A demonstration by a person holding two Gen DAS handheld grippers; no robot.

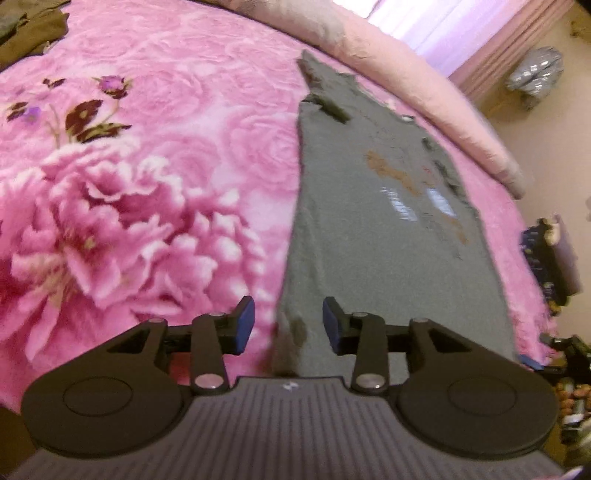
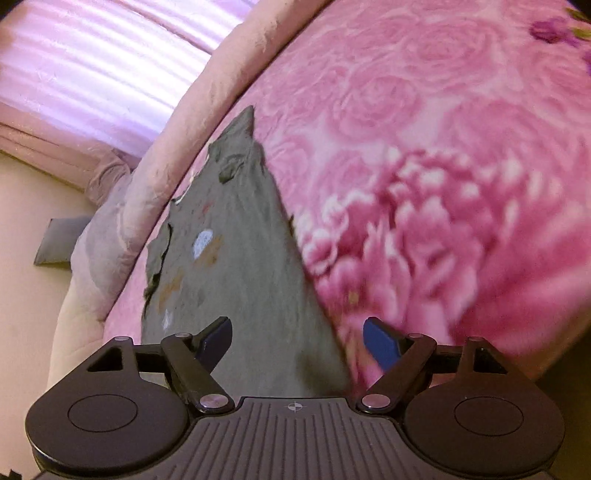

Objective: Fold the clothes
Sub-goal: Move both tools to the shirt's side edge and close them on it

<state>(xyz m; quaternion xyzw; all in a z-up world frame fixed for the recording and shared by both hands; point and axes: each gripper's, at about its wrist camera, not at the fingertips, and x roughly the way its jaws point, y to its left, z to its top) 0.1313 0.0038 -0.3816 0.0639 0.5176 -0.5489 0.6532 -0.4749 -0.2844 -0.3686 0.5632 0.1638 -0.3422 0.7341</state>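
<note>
Grey shirt (image 1: 384, 229) lying flat in a long folded strip on my pink floral blanket (image 1: 147, 184) near the bed's edge, my left gripper (image 1: 289, 325) released, jaws apart over its near hem, my right gripper (image 2: 297, 341) likewise spread, holding nothing, brown garment (image 1: 33, 33) far off

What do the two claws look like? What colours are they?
Both look alike. The left claw has black arms with shiny silver pins, blue pads on its fingers, and two round black discs at the base. Between the discs sits a grey ribbed plate with a small white mark. The right claw matches: black arms, blue pads, grey ribbed plate. No cables or sleeves show.
</note>
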